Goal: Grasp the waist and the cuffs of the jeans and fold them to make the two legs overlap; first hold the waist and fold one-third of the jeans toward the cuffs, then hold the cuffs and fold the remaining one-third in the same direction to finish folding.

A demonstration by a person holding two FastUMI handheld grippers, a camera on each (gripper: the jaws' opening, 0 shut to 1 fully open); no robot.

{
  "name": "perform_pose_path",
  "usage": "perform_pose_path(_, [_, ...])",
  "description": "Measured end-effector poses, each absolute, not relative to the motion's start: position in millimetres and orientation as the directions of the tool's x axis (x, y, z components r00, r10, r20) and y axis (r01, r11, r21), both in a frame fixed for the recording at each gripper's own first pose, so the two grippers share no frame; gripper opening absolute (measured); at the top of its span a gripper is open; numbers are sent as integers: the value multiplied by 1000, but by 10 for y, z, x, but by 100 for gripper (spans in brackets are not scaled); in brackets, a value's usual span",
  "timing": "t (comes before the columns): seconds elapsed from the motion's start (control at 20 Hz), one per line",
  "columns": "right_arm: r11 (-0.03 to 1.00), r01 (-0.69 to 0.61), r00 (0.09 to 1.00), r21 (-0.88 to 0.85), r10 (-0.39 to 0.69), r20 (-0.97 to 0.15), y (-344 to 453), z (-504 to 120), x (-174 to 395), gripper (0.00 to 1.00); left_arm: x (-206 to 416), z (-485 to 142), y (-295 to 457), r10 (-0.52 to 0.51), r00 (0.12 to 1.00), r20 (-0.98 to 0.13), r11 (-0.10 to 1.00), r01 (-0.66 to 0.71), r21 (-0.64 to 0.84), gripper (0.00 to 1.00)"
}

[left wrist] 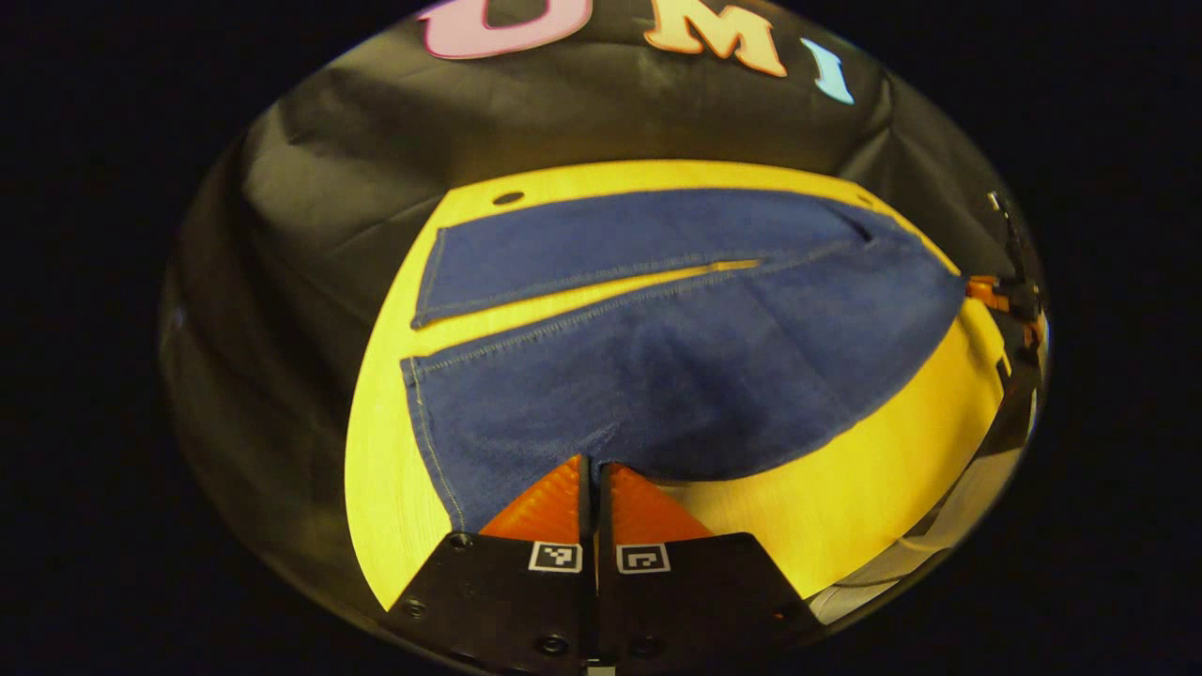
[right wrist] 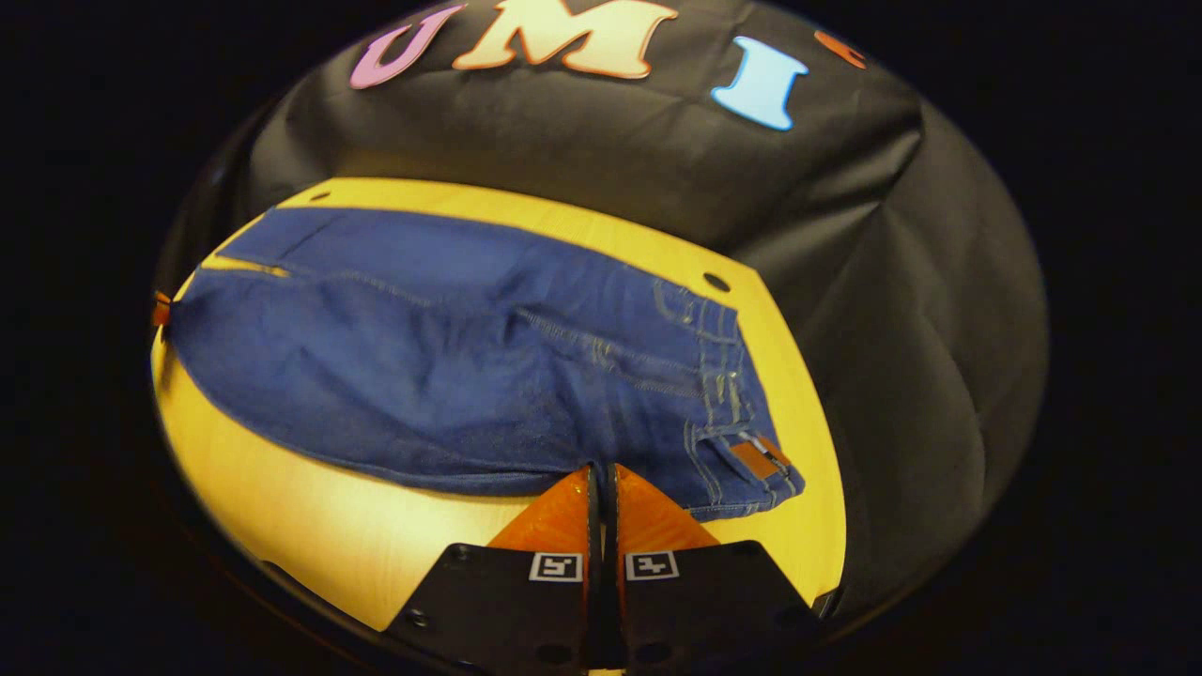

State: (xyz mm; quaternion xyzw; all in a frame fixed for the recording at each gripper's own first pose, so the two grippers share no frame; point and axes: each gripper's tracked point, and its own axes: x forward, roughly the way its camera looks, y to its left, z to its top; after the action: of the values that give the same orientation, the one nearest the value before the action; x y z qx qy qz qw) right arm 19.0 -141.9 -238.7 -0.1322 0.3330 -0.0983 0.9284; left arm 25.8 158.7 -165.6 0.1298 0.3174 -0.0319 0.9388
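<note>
A: Jeans (left wrist: 657,376) spread flat on the yellow table (left wrist: 845,507), both legs side by side with a sliver of tabletop showing between them. The left gripper (left wrist: 594,469) sits at the near hem edge of the closer leg, fingers drawn together with barely a slit between.

B: Gripping the denim?

A: It looks pinched on the edge, but the cloth's rim hides the tips, so I can't tell for sure. Likewise the right gripper (right wrist: 604,474): fingers nearly shut at the near edge just short of the waistband (right wrist: 723,376), contact unclear.

B: Why those spots?

A: My guess: one end each, waist and cuff, so the near leg can be carried over the far one.

B: Anything murky?

A: The far cuff (left wrist: 432,272) is small, and the far edge of the table bends away.
</note>
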Motion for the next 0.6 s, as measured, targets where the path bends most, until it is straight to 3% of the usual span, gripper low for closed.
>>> perform_pose_path(0.25, [935, 190, 822, -299, -319, -472, -1432, -1816, 577, 2, 715, -882, 1456, 35, 897, -441, 988, 36, 152, 0])
perform_pose_path(0.6, [927, 289, 859, -239, -361, -362, -1505, -1478, 1327, 2, 1612, -386, 1513, 114, 940, -322, 991, -83, 110, 0])
